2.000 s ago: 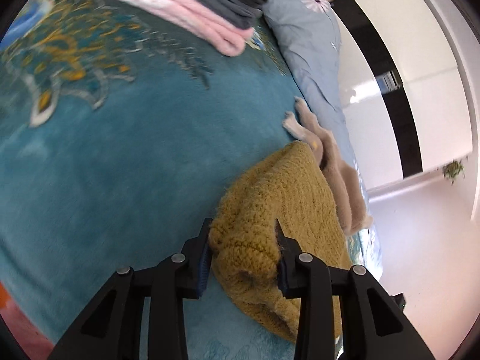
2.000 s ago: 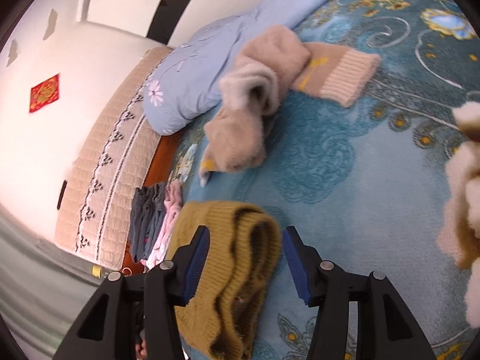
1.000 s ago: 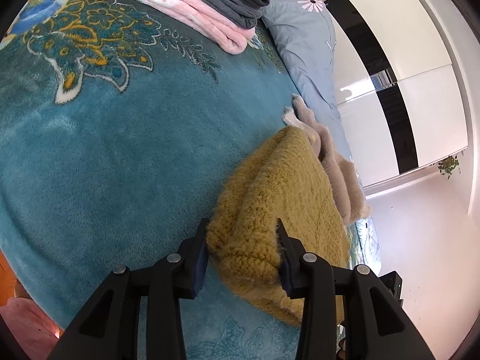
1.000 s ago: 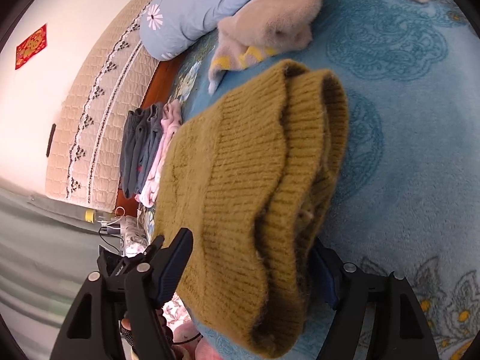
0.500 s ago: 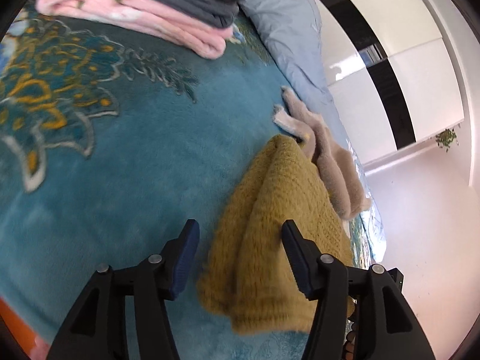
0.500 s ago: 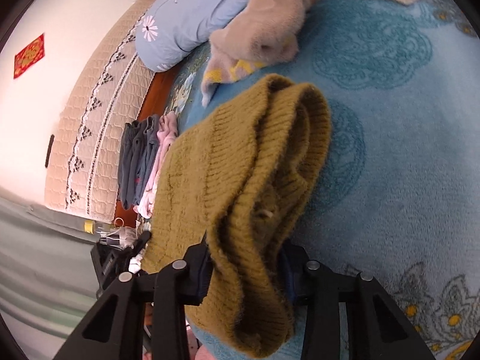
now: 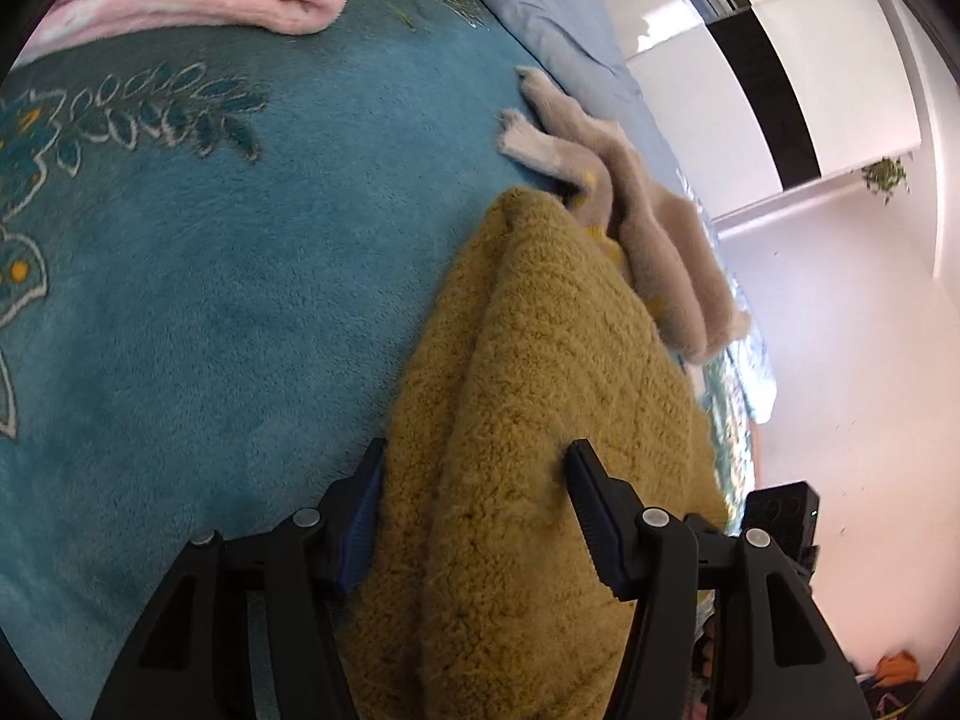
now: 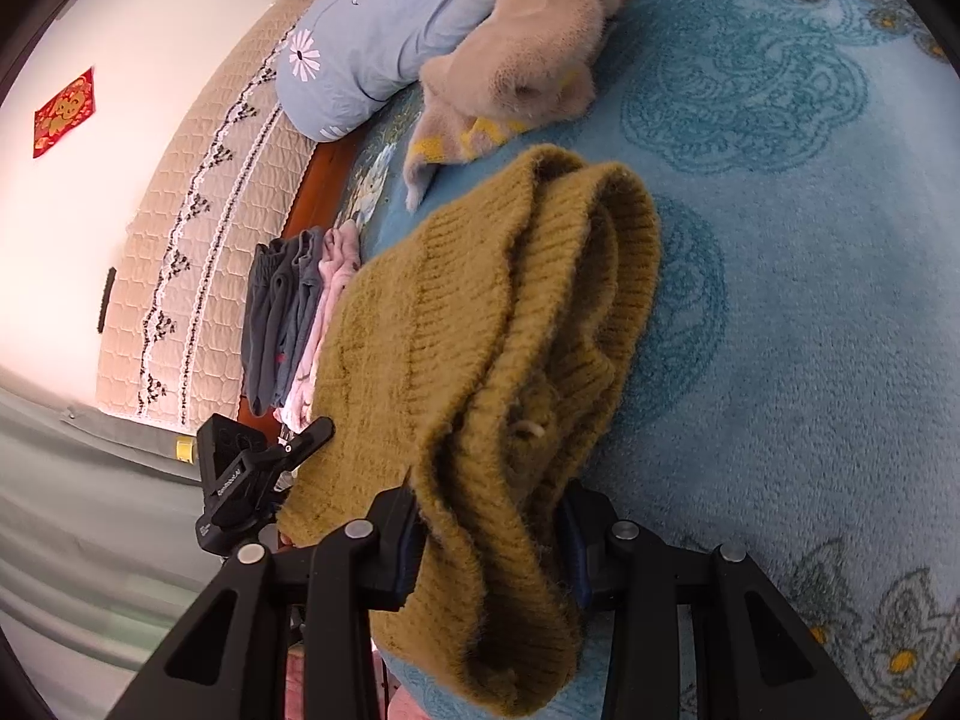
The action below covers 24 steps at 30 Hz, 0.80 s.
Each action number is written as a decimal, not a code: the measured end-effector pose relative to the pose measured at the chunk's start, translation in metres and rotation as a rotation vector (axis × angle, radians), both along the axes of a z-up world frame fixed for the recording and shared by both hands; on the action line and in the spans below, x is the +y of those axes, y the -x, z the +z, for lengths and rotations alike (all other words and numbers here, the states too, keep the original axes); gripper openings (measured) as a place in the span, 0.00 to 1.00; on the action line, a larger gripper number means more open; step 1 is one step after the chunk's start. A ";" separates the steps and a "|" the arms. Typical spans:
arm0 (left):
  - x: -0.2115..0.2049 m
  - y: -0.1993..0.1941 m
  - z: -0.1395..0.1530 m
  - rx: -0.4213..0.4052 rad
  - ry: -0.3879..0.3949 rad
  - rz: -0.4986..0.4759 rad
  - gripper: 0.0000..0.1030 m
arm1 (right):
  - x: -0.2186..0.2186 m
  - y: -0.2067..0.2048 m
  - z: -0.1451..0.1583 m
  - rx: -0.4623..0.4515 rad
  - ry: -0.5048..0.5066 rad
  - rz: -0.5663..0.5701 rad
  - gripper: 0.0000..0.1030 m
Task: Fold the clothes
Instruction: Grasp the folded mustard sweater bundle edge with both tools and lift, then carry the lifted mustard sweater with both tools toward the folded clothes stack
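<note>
A mustard knit sweater [image 7: 540, 330] lies folded in thick layers on the teal bed blanket [image 7: 210, 240]. My left gripper [image 7: 474, 456] straddles one end of it. The knit fills the gap and touches both pads, but I see no squeeze. In the right wrist view the same sweater [image 8: 468, 300] bunches up toward me, and my right gripper [image 8: 489, 498] is shut on its ribbed folded edge. The left gripper [image 8: 264, 462] shows at the sweater's far left edge in that view.
A beige fuzzy garment [image 8: 528, 48] lies crumpled just beyond the sweater, against a pale blue pillow [image 8: 390, 30]. Folded pink and grey clothes [image 8: 288, 312] are stacked near the quilted headboard [image 8: 198, 210]. The bed's edge drops off behind both grippers.
My left gripper let go of the sweater's corner, opened wider and slid forward along the sweater toward the pink stack. My right gripper closed from wide open onto the folded edge and stayed put.
</note>
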<state>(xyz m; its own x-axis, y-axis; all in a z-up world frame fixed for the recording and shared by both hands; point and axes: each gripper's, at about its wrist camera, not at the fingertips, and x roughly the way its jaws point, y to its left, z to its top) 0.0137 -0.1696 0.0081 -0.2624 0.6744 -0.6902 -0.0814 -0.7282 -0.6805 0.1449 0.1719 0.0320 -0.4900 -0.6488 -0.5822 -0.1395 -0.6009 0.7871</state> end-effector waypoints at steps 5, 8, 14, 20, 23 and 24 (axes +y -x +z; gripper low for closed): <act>0.008 -0.006 0.012 0.065 0.087 -0.049 0.39 | -0.002 0.000 0.007 0.004 -0.043 -0.008 0.39; 0.011 -0.011 0.021 0.110 0.113 -0.064 0.32 | -0.004 0.000 0.009 -0.014 -0.050 -0.035 0.39; 0.009 -0.019 0.041 0.169 0.118 -0.068 0.30 | -0.008 0.002 0.035 0.003 -0.095 -0.052 0.36; -0.011 -0.031 0.072 0.242 0.091 -0.036 0.29 | -0.025 0.017 0.088 0.089 -0.152 -0.025 0.35; -0.031 -0.038 0.094 0.296 0.075 -0.001 0.29 | -0.039 0.027 0.113 0.140 -0.161 0.004 0.35; -0.034 -0.041 0.102 0.317 0.077 0.012 0.29 | -0.045 0.031 0.122 0.159 -0.167 0.016 0.35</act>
<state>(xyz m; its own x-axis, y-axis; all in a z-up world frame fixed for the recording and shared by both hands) 0.0550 -0.2035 0.1100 -0.4799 0.6192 -0.6215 -0.2717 -0.7785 -0.5658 0.1137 0.1267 0.1542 -0.5744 -0.5587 -0.5983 -0.0110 -0.7255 0.6881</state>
